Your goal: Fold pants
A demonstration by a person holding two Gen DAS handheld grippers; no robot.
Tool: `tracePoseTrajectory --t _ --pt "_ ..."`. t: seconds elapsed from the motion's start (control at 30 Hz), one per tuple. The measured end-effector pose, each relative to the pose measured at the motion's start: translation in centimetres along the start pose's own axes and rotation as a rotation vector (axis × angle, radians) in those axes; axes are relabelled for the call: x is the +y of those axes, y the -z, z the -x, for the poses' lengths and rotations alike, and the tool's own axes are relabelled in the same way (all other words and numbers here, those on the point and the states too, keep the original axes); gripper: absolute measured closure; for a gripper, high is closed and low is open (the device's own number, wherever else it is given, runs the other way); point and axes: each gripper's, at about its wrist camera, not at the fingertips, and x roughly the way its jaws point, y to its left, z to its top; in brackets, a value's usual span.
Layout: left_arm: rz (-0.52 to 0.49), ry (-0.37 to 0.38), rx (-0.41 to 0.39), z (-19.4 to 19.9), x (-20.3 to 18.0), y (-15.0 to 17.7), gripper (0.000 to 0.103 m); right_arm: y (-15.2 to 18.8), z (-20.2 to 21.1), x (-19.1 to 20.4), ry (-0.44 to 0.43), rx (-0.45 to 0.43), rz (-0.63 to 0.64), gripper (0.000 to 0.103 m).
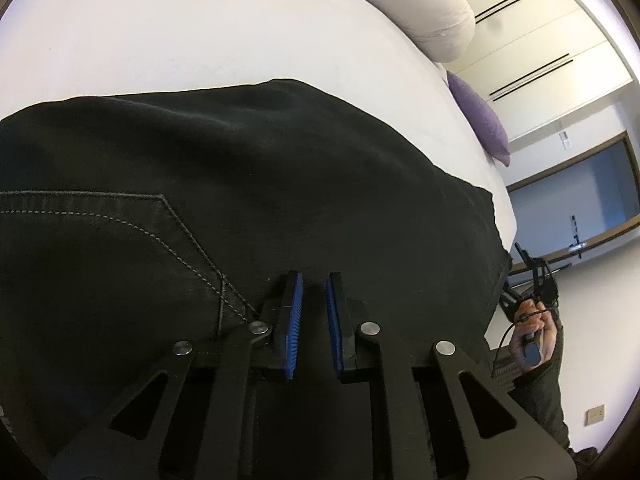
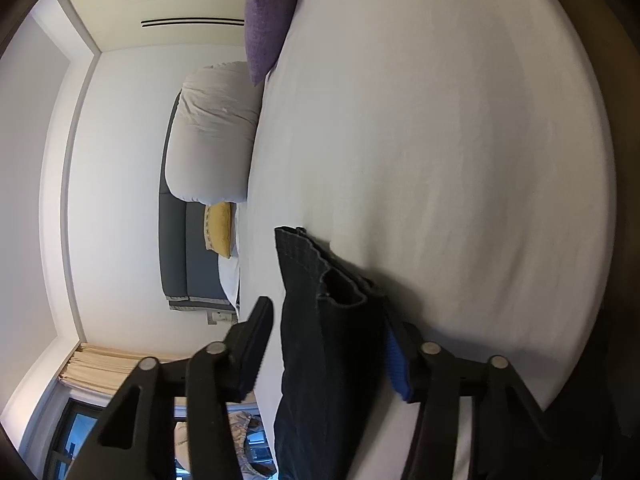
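White bed sheet (image 1: pixel 200 40) carries the black pants (image 1: pixel 280 160), spread flat for folding; the left gripper (image 1: pixel 314 280) hovers over them, fingers apart, holding nothing. Right view: the right gripper (image 2: pixel 326 320) gapes around a hem, ready to pinch it

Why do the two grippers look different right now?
The left gripper has its jaws close together, over the flat pants, with nothing between them. The right gripper has its jaws wide apart, with a pant cuff between them, not pinched. Both have blue pads.
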Motion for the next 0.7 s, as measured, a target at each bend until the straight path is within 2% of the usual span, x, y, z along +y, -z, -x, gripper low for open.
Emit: tracePoseTrajectory --t 0.07,0.23,0.3,0.37,0.47,0.7 --pt "-0.001 -0.004 0.004 0.3 0.5 0.2 0.091 0.0 -0.5 0.3 0.001 0.012 0.006 0.058" --pt "0.029 0.024 0.008 0.9 1.6 0.5 0.091 0.1 -1.4 0.2 -0.010 0.016 0.000 0.060" --pt "0.026 0.021 0.007 1.0 1.7 0.8 0.091 0.0 -1.4 0.0 -0.013 0.013 -0.009 0.068" --pt "0.023 0.020 0.006 1.1 1.7 1.0 0.091 -0.1 -1.4 -0.3 -0.009 0.015 -0.018 0.080" --pt "0.022 0.020 0.006 1.2 1.7 1.2 0.091 -0.2 -1.4 -1.0 -0.009 0.019 -0.032 0.089" --pt "0.026 0.019 0.010 1.4 1.2 1.0 0.091 -0.1 -1.2 -0.8 -0.002 -0.001 -0.005 0.091"
